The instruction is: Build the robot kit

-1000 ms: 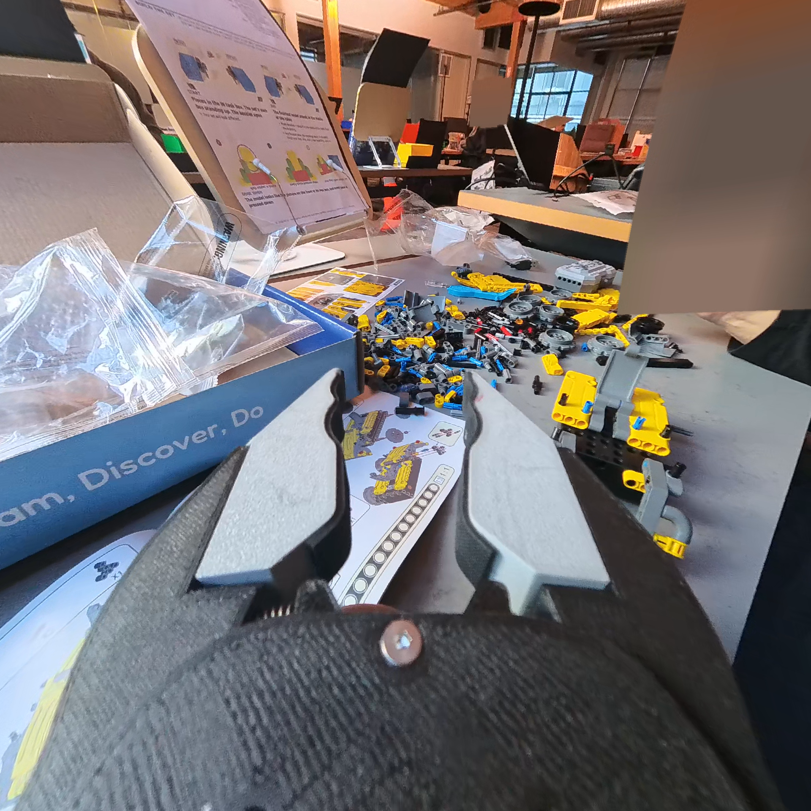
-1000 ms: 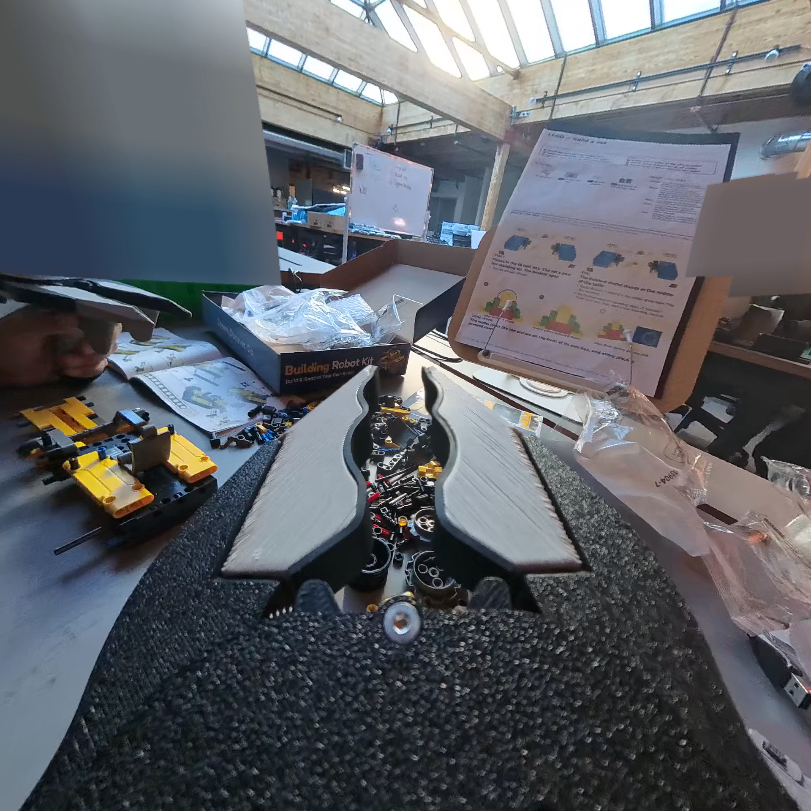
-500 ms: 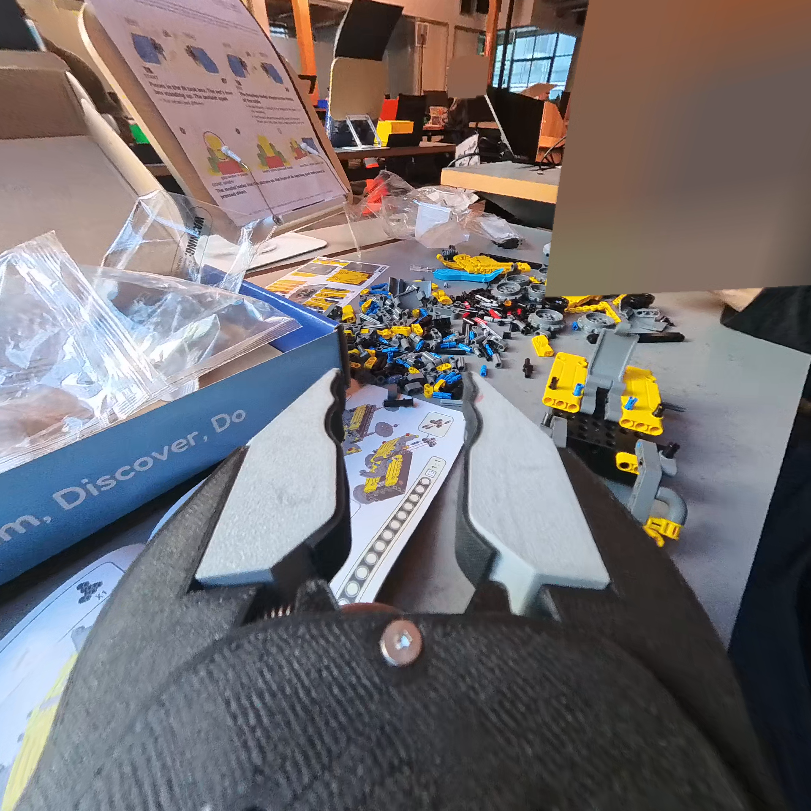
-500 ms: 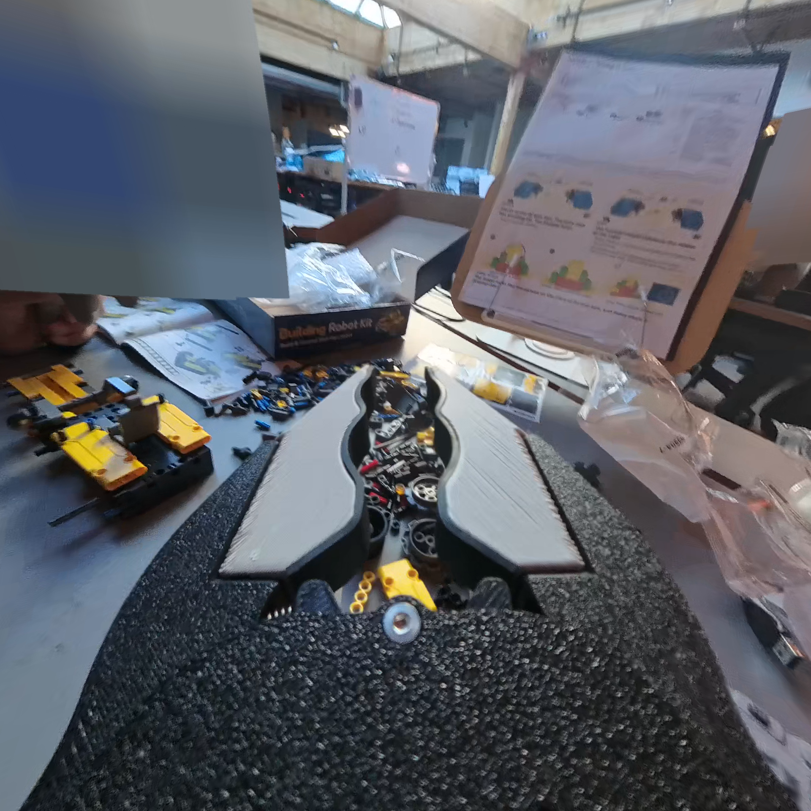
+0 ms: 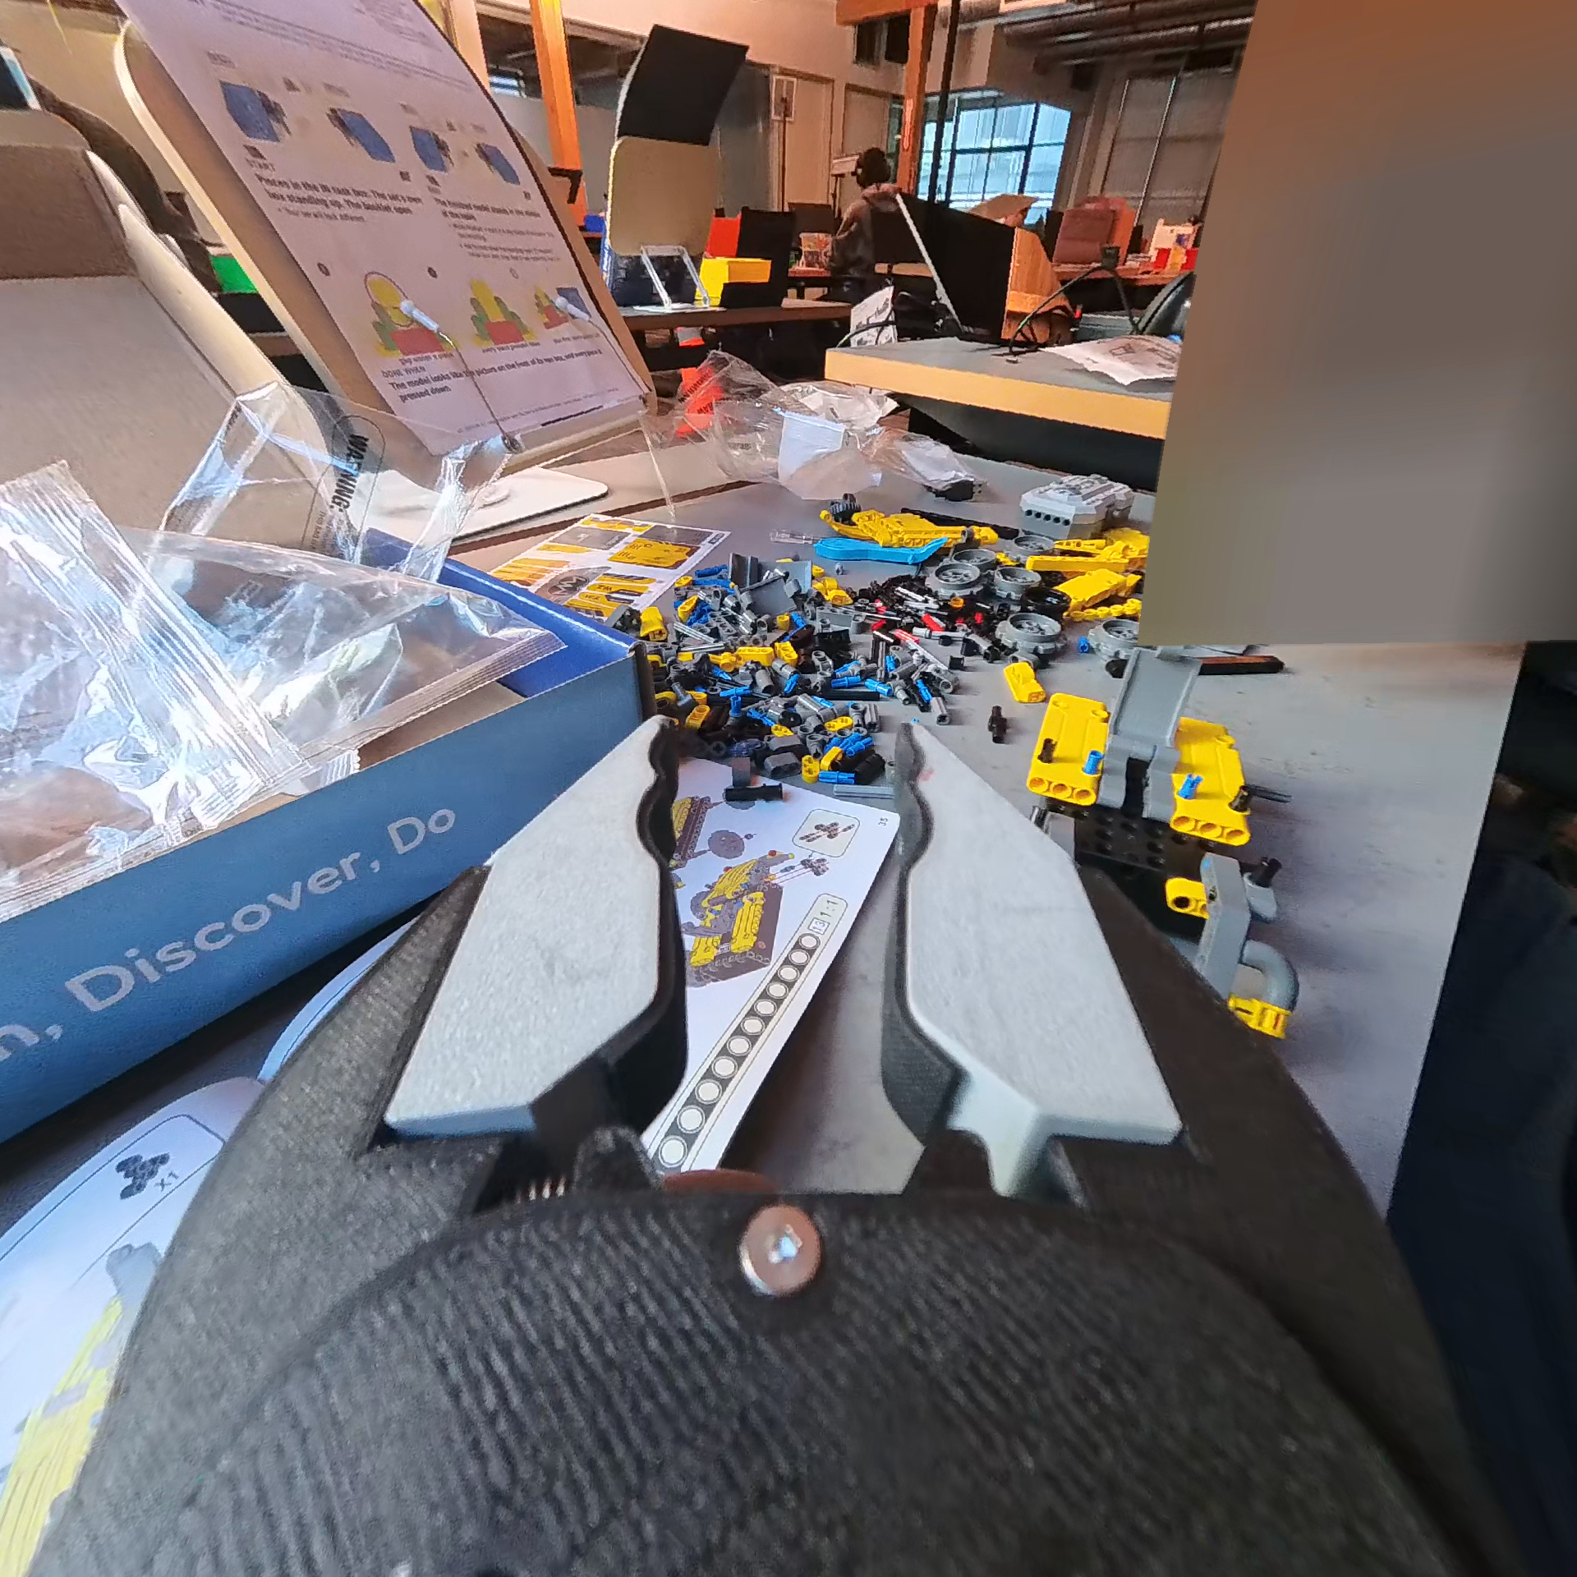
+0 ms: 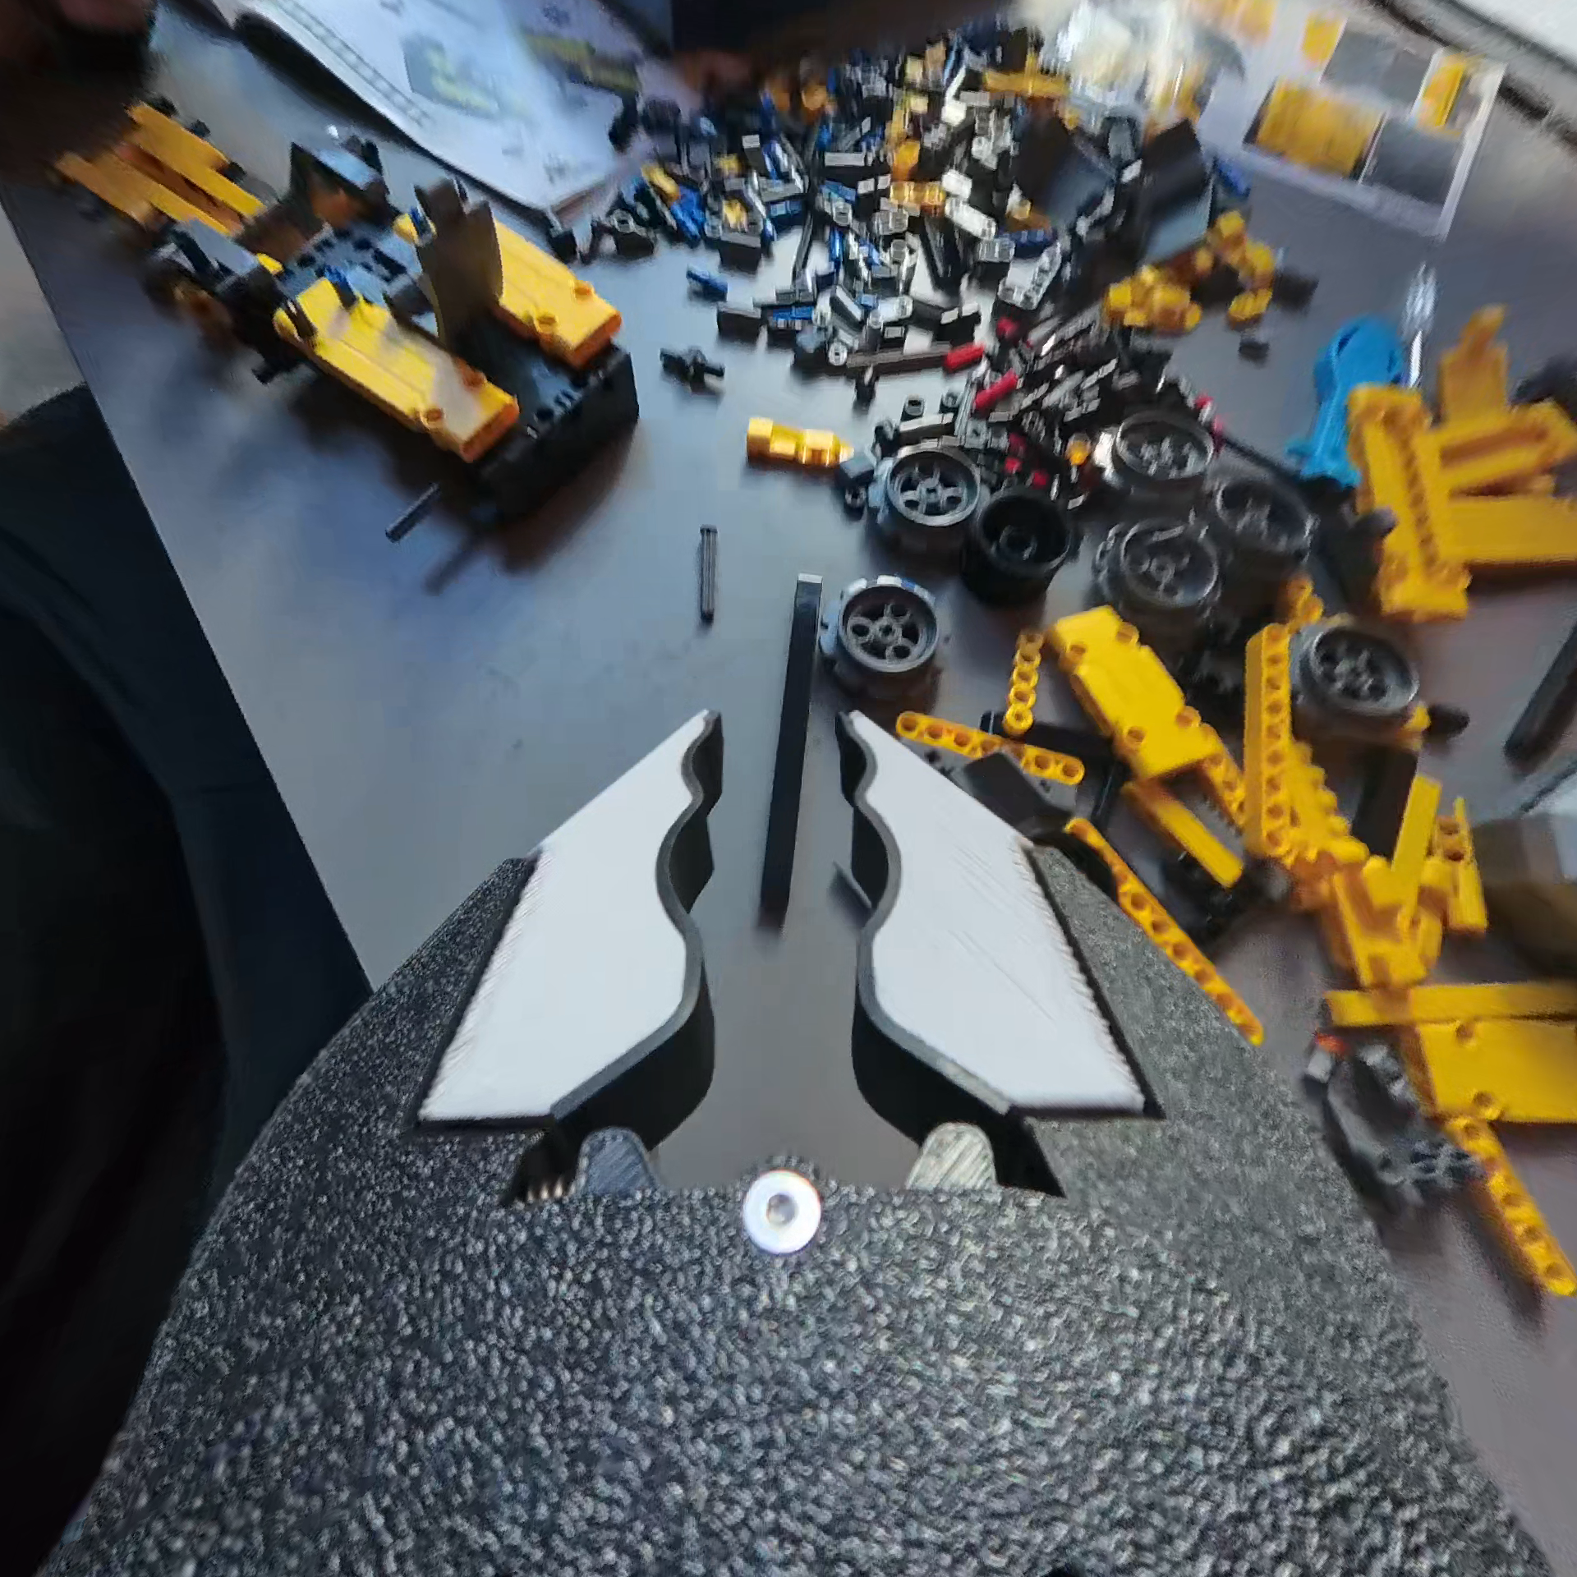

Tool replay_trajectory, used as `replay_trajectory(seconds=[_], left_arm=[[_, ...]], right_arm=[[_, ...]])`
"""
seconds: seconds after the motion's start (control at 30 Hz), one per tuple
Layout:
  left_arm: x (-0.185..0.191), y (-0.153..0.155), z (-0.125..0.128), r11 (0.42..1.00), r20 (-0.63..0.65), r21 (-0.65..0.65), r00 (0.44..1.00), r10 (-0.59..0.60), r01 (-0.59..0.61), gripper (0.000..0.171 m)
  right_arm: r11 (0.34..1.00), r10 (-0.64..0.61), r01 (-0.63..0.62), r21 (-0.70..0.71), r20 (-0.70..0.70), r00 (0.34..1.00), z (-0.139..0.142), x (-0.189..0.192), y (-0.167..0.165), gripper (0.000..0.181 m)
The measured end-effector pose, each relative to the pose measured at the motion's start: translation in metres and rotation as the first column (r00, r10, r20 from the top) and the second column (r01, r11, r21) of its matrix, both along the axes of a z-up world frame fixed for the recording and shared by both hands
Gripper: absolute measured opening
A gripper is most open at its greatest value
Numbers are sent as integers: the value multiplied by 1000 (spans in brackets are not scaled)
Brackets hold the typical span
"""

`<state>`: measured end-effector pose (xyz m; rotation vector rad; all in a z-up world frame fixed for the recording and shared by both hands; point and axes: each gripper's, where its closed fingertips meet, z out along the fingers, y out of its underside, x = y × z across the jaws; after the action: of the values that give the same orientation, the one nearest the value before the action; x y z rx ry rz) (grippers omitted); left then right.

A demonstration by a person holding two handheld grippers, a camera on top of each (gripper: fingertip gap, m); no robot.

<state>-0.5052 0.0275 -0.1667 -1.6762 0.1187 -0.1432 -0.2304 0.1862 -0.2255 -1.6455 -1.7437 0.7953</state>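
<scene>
My left gripper [image 5: 781, 744] is open and empty, held low over an instruction booklet [image 5: 772, 904] on the grey table. Ahead of it lies a pile of small black, blue and yellow building parts [image 5: 802, 674], and to the right a half-built yellow and black model [image 5: 1139, 781]. My right gripper [image 6: 778, 730] is open and empty, tilted down over the table, with a long thin black beam [image 6: 789, 751] lying between its fingers. A grey wheel [image 6: 883, 636] sits just beyond its right fingertip. The half-built model [image 6: 444, 358] lies at its far left.
A blue box [image 5: 282, 862] full of clear plastic bags stands at the left. A sheet stand [image 5: 401, 230] rises behind it. More wheels [image 6: 1160, 555] and yellow beams [image 6: 1331, 819] crowd the right side. A sticker sheet [image 6: 1365, 128] lies far right. One gripper's finger ends stand about 35 cm off the other's. My left tips are about 30 cm from the grey wheel [image 6: 883, 636], my right tips only 5 cm.
My right gripper has tipped sharply down from looking across the table to looking onto it, and its jaws have opened wider. My left gripper has barely moved.
</scene>
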Motion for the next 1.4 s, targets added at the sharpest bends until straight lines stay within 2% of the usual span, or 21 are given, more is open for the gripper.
replay_trajectory(seconds=[0.2, 0.27, 0.33, 0.4, 0.47, 0.53, 0.63, 0.87, 1.0, 1.17, 1.4], left_arm=[[-7, -2, 5, 998, 11, 33, 999, 48, -48, 51], [-25, -10, 17, 981, 0, 92, 985, 173, -173, 59], [-51, -32, 41, 910, 5, 238, 937, 349, -340, 56], [-62, -49, 53, 866, 24, 309, 913, 407, -394, 51], [-73, -57, 51, 851, 42, 297, 897, 441, -433, 54], [-79, -58, 46, 859, 67, 266, 897, 437, -438, 54], [-87, -58, 41, 862, 120, 236, 893, 433, -449, 52], [-103, -65, 38, 852, 144, 219, 880, 453, -475, 49], [-97, -58, 32, 893, 191, 188, 907, 375, -409, 49], [-82, -50, 27, 930, 157, 158, 939, 307, -331, 39], [-68, -43, 22, 955, 112, 131, 961, 252, -265, 40]], right_arm=[[1000, -15, 13, 24, 79, 997, -19, 0, -2, 28], [999, -26, 22, 41, 95, 995, -23, 0, 1, 28], [999, -35, 32, 31, 113, 993, -28, 3, 4, 29], [999, -31, 29, 21, 124, 992, -33, 5, 5, 29], [1000, -14, 14, 4, 141, 990, -39, 6, 2, 22], [1000, 15, -11, -25, 146, 989, -41, 4, -3, 8], [999, 44, -48, 22, 149, 988, -39, -1, -6, 8], [994, 105, -106, -13, -39, 994, 9, -28, -18, 7], [987, 124, -139, -85, -161, 979, 27, -48, -25, 7], [980, 138, -169, -102, -262, 955, 37, -62, -29, 8], [977, 197, -211, -36, -230, 953, 31, -51, -37, 7]])
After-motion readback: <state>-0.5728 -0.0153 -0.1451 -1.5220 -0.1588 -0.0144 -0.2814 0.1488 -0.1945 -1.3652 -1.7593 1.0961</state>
